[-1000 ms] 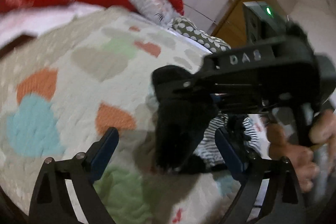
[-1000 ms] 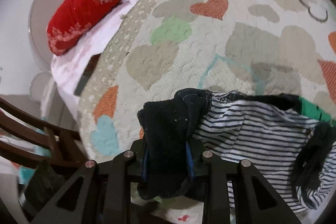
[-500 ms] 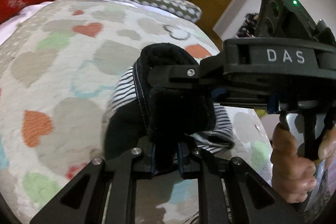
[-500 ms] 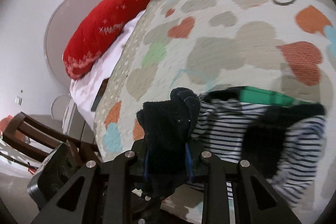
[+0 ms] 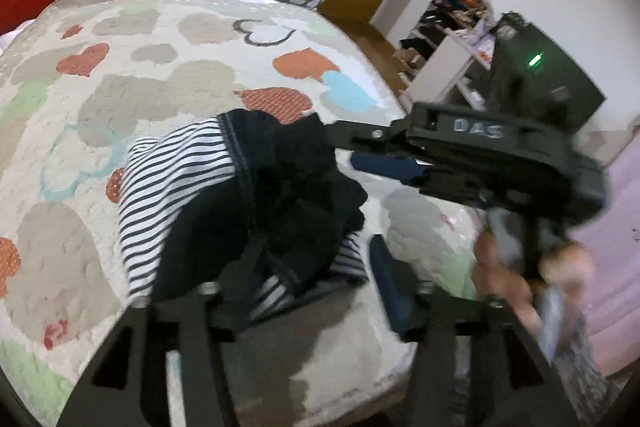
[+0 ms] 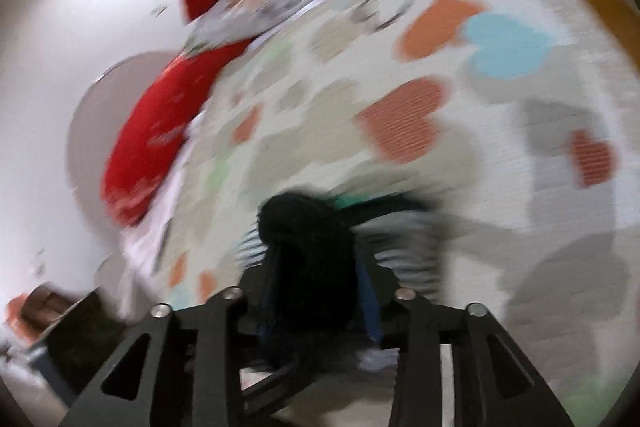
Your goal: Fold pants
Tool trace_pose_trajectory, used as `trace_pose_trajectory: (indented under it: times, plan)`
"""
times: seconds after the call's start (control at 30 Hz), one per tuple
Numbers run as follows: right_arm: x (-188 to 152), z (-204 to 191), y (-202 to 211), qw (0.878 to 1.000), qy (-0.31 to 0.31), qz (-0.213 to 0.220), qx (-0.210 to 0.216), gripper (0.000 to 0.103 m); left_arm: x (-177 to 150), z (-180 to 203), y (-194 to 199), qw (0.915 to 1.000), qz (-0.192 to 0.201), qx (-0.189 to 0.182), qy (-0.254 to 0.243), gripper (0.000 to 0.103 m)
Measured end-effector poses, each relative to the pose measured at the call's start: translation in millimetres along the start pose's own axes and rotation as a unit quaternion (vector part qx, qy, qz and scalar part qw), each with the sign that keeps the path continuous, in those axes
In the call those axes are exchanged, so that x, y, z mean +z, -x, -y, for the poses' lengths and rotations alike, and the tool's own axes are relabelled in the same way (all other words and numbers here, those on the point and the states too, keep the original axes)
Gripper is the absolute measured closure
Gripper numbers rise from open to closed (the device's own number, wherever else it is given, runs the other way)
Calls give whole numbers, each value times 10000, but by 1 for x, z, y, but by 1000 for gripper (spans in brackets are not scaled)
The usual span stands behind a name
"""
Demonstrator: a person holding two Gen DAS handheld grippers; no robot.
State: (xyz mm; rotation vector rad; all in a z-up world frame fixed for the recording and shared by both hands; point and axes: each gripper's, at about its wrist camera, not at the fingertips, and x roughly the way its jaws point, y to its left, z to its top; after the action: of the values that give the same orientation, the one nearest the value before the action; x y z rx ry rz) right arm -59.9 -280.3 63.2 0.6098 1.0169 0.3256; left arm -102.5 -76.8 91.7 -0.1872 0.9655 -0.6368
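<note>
On the bed [image 5: 168,99] the striped pants [image 5: 224,203] lie bunched near its front edge. The left tongs [image 5: 304,291] have just been opening and are parted; the right tongs [image 6: 316,291], loosening, seem closed on dark cloth. Next, probably flatten the fold.

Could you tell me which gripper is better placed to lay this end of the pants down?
Probably right. The right gripper has the pants bunched between its jaws, though they have just been opening. The left gripper has also just been opening, one pad clear of the cloth.
</note>
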Motion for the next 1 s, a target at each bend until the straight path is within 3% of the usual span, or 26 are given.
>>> trace_pose_trajectory:
  times: [0.07, 0.17, 0.27, 0.33, 0.4, 0.47, 0.53, 0.63, 0.67, 0.73, 0.93, 1.0]
  plan:
    - [2, 11, 11, 9997, -120, 166, -133, 54, -1, -8, 14, 9999, 98, -14, 69, 39]
    - [5, 24, 34, 9980, -337, 528, -47, 54, 4, -29, 22, 9986, 251, 234, 402, 39]
    - [5, 16, 44, 9954, -292, 611, 676, 58, 7, -51, 9, 9960, 67, 248, 862, 39]
    - [2, 2, 35, 9911, -207, 386, 1261, 58, 5, -56, -1, 9951, -47, 332, 928, 39]
    - [-2, -12, 17, 9886, -128, 148, 1496, 58, 0, -56, -12, 9949, -150, 489, 873, 39]
    - [-5, -15, -7, 9897, -152, -76, 1419, 58, -5, -55, -20, 9947, -199, 653, 770, 39]
    - [-8, -4, -23, 9939, -357, -126, 1033, 58, -7, -52, -21, 9951, -211, 690, 683, 39]
    - [-11, 21, -21, 9971, -665, 234, 276, 57, -6, -49, -19, 9956, -221, 729, 551, 37]
    - [-12, 30, -16, 9965, -719, 410, -95, 48, -6, -51, -19, 9954, -235, 717, 594, 36]
    - [-16, 43, -8, 9942, -808, 595, -393, 48, -8, -55, -18, 9945, -277, 656, 763, 36]
    - [-31, 52, 27, 9876, -905, 1235, -346, 48, -12, -55, 4, 9940, -154, 542, 934, 35]
    - [-31, 42, 40, 9871, -774, 1398, 51, 48, -15, -58, 14, 9936, -46, 578, 974, 35]
